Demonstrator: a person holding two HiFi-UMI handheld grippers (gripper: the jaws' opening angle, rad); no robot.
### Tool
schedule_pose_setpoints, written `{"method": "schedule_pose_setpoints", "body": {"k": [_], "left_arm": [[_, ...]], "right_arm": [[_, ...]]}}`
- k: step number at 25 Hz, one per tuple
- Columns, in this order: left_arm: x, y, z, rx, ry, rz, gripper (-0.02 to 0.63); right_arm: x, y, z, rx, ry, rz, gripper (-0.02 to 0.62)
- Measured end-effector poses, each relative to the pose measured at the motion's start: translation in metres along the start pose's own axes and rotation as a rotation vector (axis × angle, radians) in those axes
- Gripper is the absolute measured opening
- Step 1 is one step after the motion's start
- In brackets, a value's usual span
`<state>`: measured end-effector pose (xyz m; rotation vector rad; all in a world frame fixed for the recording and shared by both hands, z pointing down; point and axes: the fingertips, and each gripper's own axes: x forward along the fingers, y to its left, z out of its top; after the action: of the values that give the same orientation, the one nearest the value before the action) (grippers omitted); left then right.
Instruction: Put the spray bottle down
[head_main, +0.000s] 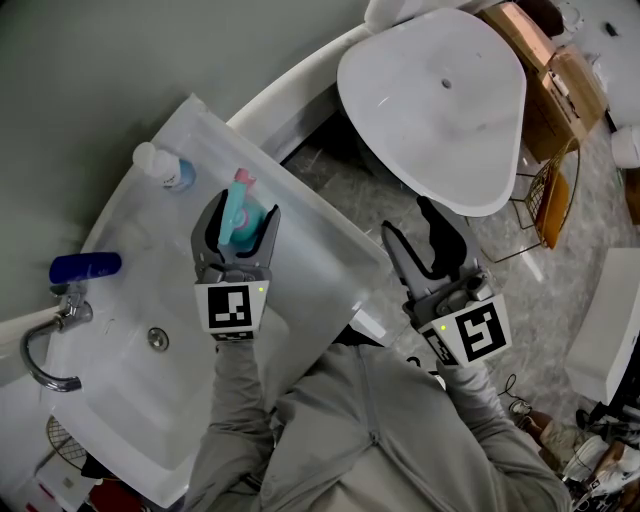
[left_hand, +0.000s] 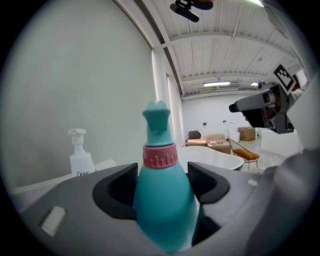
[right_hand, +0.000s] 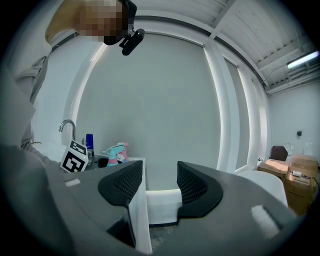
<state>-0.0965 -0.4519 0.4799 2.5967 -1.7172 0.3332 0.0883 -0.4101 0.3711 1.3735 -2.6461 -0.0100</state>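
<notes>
The white washbasin (head_main: 300, 215) carries a white pump bottle (head_main: 165, 165) and a blue bottle (head_main: 85, 267) beside its faucet (head_main: 50, 340).

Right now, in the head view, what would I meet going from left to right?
Blue bottle → white pump bottle → teal spray bottle → right tool → cardboard boxes.

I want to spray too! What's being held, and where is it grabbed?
The left gripper holds the teal spray bottle, its fingers squeezing the body below the pink collar. The right gripper is open and holds nothing.
</notes>
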Motion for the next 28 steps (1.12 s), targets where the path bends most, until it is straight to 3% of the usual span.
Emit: {"method": "schedule_pose_setpoints", "body": {"k": [15, 28], "left_arm": [[-0.017, -0.003, 0.026, 0.03, -0.055, 0.021, 0.362], [-0.068, -0.006, 0.046, 0.042, -0.07, 0.051, 0.362]], "right_arm": [[-0.005, 0.008, 0.011, -0.003, -0.027, 0.028, 0.216], [-0.027, 0.038, 0.03, 0.0, -0.077, 0.054, 0.215]]}}
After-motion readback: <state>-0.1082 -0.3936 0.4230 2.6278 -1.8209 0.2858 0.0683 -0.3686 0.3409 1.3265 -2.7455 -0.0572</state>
